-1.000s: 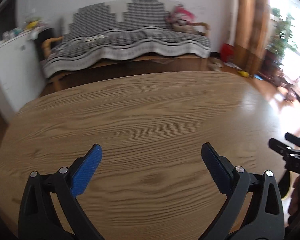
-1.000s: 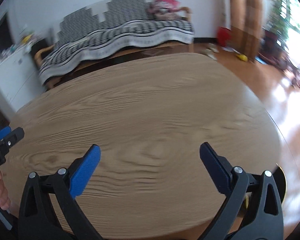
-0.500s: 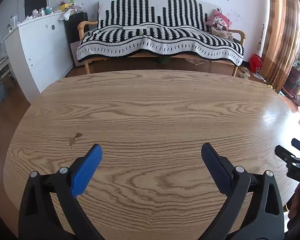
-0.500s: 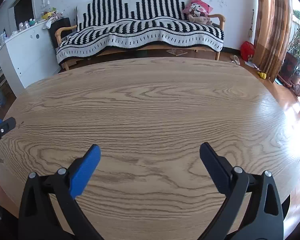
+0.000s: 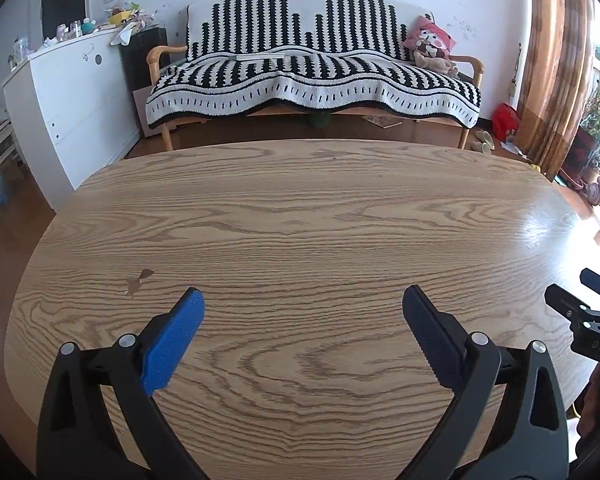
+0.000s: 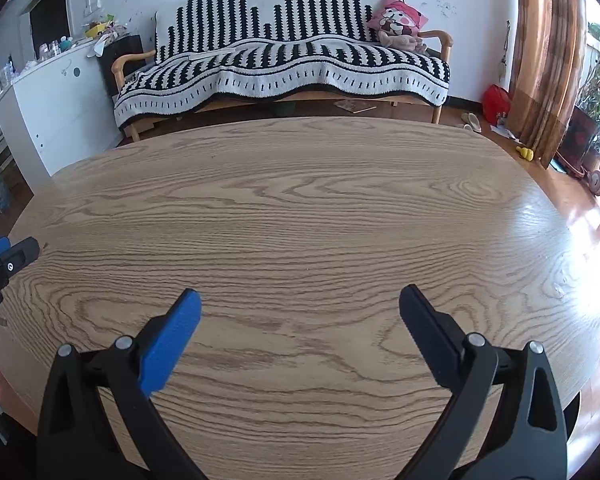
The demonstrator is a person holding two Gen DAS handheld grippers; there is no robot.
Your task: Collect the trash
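Observation:
My left gripper (image 5: 303, 300) is open above the near edge of an oval wooden table (image 5: 300, 208), nothing between its blue pads. My right gripper (image 6: 300, 299) is also open over the same table (image 6: 300, 200), empty. Each gripper shows in the other's view: the right one (image 5: 580, 312) at the right edge, the left one (image 6: 4, 264) at the left edge. A small brown scrap or stain (image 5: 138, 282) lies on the tabletop just left of my left gripper's left finger. No other trash shows on the table.
Beyond the table stands a sofa (image 5: 312, 76) under a black-and-white striped cover, with a pink cushion (image 5: 430, 40). A white cabinet (image 5: 68, 96) is at the left, brown curtains (image 5: 552, 60) and plants at the right. Small items lie on the wood floor (image 6: 496, 100).
Both views have swung from a blurred, tilted look to a level, steady view of the table and sofa. Both grippers stayed open. The brown scrap came into the left view.

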